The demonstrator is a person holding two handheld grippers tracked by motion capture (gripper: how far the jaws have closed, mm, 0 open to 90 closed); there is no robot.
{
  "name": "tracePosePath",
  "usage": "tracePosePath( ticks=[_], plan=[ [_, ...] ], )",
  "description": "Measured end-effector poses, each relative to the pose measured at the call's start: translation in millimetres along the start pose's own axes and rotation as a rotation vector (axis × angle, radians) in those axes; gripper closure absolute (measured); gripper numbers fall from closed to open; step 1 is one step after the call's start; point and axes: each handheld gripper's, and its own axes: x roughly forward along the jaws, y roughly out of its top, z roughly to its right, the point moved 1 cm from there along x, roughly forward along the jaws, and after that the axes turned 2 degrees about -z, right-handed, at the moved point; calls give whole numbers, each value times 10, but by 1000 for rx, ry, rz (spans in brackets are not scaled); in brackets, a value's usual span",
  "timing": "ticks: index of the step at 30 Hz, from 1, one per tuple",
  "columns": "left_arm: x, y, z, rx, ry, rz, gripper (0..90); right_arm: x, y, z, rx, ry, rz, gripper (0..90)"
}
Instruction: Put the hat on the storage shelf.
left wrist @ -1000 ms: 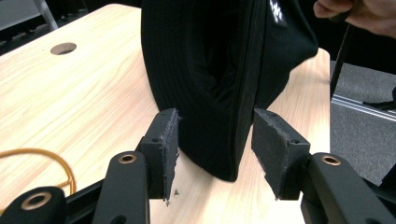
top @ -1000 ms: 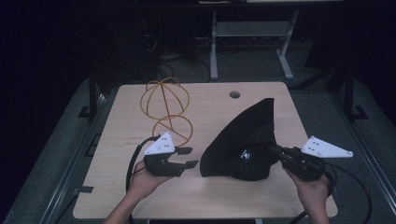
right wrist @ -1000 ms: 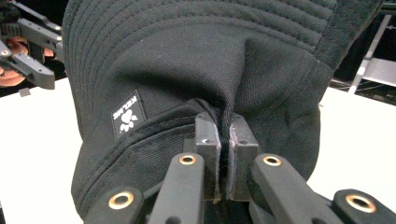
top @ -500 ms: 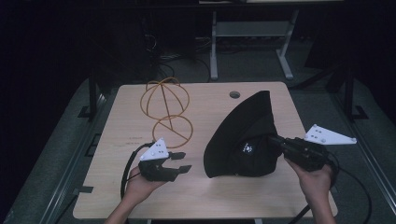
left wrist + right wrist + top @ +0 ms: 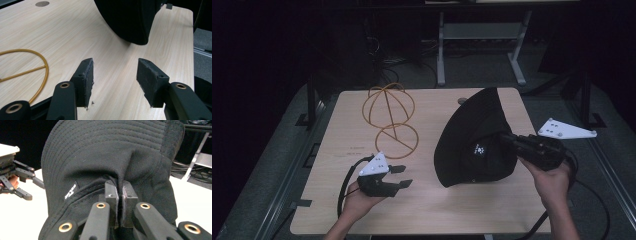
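Pale wooden table (image 5: pixel 337 200) under dim light, black hat (image 5: pixel 477 137) now tipped upright at right, pinched by right gripper (image 5: pixel 119 195) fingers, left gripper (image 5: pixel 402 176) drawn back toward the near edge, fingers wide and empty, gold wire stand (image 5: pixel 389 115) untouched behind.

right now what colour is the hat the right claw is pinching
Black hat, with a small white-lettered tag; clearest in the right gripper view.
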Motion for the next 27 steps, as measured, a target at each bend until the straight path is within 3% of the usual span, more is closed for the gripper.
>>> tracePosePath(
  ticks=[9, 18, 27],
  plan=[
    [-14, -37, -54, -6, 4, 22, 442, 28, 240, -1, -14, 14, 6, 858],
    [10, -64, -69, 6, 5, 1, 435, 132, 513, -30, -38, 48, 5, 857],
    [-3, -81, -70, 14, 6, 12, 431, 234, 781, -63, -58, 73, 7, 858]
  ],
)
